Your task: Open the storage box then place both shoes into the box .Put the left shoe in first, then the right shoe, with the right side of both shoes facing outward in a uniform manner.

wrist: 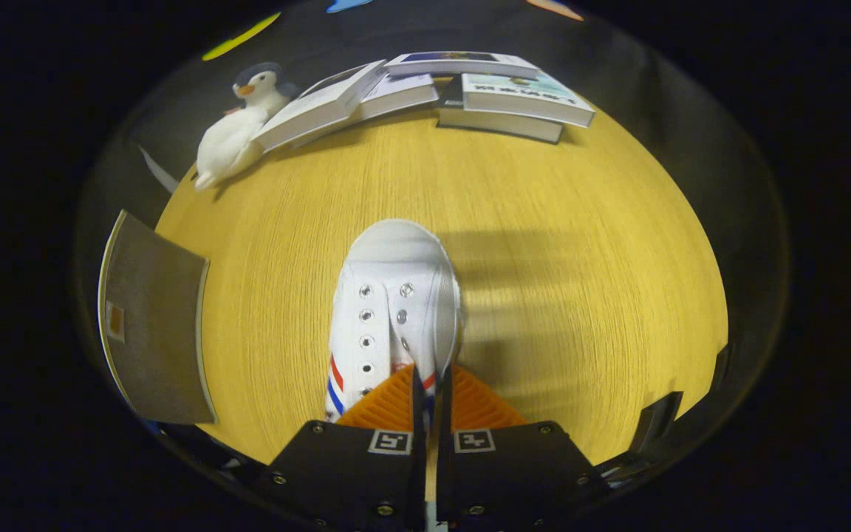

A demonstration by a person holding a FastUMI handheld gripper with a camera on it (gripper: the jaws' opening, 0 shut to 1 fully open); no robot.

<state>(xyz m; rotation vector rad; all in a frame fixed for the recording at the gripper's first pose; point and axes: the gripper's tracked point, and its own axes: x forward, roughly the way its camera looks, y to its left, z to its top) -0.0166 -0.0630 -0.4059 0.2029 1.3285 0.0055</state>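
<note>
Wooden table (580, 222): claw (431, 380) pinching white shoe (392, 295)

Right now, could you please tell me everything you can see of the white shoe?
The white shoe looks like a canvas sneaker with a smooth rounded toe cap, metal eyelets without visible laces, and red and blue stripes on its side. It sits on the wooden table, toe pointing away. The hand-held gripper has its fingers nearly together, pinching the shoe's upper near its opening.

Wood-grain table (558, 244), yellow under warm light, soft shadows right of centre. Far edge: books (470, 92), plush penguin (237, 125) far left. Grey panel (152, 325) at the left edge. Dark cloth wall (647, 81) behind.
</note>
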